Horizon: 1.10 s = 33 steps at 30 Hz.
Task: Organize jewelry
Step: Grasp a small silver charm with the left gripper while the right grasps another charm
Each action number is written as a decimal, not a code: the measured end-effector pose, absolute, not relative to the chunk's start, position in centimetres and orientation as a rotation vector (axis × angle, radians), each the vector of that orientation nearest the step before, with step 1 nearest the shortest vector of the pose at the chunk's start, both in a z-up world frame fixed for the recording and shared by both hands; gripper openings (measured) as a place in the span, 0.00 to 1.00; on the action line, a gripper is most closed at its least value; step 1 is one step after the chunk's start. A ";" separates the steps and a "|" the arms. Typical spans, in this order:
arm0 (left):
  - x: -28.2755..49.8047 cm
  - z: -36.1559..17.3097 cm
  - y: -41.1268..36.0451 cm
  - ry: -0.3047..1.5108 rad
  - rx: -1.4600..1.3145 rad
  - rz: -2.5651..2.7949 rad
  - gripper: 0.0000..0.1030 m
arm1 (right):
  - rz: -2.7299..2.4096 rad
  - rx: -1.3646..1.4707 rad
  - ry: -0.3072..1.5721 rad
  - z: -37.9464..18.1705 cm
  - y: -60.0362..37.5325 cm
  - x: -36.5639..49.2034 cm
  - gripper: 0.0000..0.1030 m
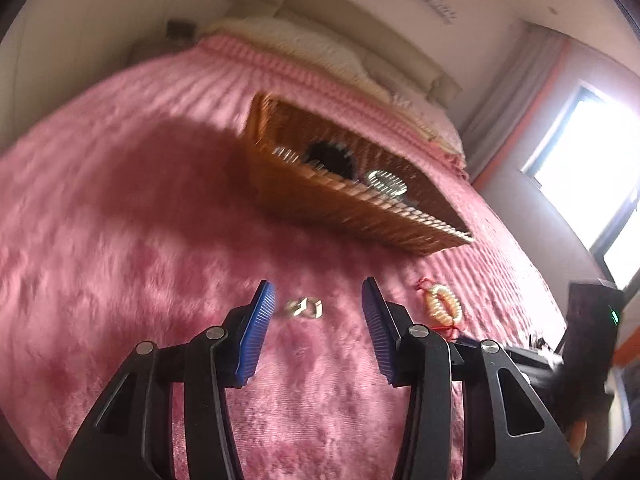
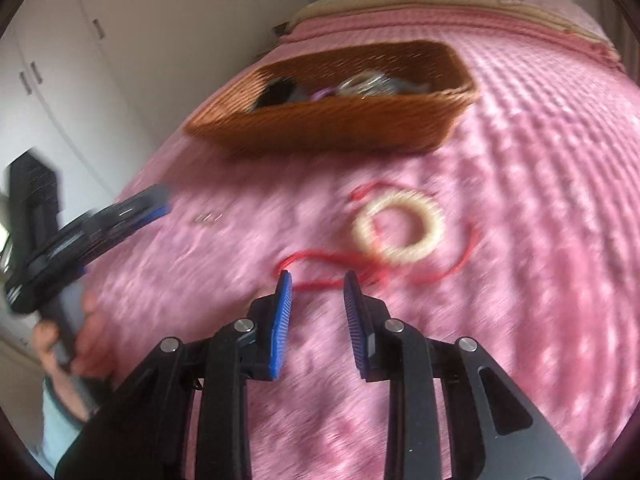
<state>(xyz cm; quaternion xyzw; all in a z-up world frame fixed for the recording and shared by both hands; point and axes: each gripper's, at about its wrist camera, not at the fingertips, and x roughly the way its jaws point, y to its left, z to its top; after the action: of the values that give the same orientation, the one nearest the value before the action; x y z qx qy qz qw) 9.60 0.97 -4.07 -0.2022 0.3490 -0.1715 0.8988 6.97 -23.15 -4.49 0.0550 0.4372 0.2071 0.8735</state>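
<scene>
Two small silver rings [image 1: 303, 307], linked or overlapping, lie on the pink plush blanket [image 1: 120, 280] that covers the bed. In the left wrist view they sit just beyond the tips of the left gripper [image 1: 318, 298], roughly centred on the gap. Its blue-padded fingers [image 1: 256, 332] stand spread, nothing between them, pads clear of the rings.

Cream beaded bracelet [image 2: 398, 228] lies flat on the blanket, right of the rings, near but apart. A red cord [image 2: 320, 258] trails from it in loose loops, toward the right gripper [image 2: 318, 280] and out to the bracelet's far side. One loop of cord runs just past this gripper's tips; blur hides whether it touches the pads. Right fingers [image 2: 282, 320] stand parted with a narrower gap than the left pair, nothing pinched.

Beyond both pieces: brown wicker basket [image 2: 332, 124], rectangular, resting on the blanket, well apart from rings and bracelet. Inside it a dark item [image 1: 328, 158], something silvery [image 1: 386, 182] and a touch of purple; too blurred to name.

Right wrist view, left edge: the left gripper seen side-on, handle gripped by a hand [image 2: 68, 344], pale blue sleeve [image 2: 56, 420] below the wrist. Rings show there only as a faint glint.

Further out: cream pillows and headboard [image 1: 352, 12] at the bed's far end, bright window [image 1: 588, 160] on one side, white cupboard doors [image 2: 52, 60] on the other. Both views motion-blurred.
</scene>
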 end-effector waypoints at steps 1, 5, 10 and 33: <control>9.7 -4.2 1.2 0.730 -0.436 -0.358 0.42 | 0.451 0.115 0.916 -4.5 -22.8 6.9 0.24; 10.3 -4.9 2.5 0.739 -0.510 -0.379 0.42 | 0.495 0.080 0.932 -4.7 -20.5 6.1 0.24; 12.0 -5.6 0.3 0.826 -0.406 -0.375 0.34 | 0.470 0.007 0.911 -4.9 -19.3 5.5 0.24; 5.4 -5.8 -2.5 0.868 -0.212 -0.340 0.10 | 0.435 -0.027 0.897 -5.1 -18.7 5.2 0.24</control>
<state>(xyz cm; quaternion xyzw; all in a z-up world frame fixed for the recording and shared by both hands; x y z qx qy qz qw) 5.43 -2.53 -5.75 -0.1019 0.4176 -0.1638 0.8879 5.24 -18.68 -5.12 -0.0129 0.4299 0.2085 0.8784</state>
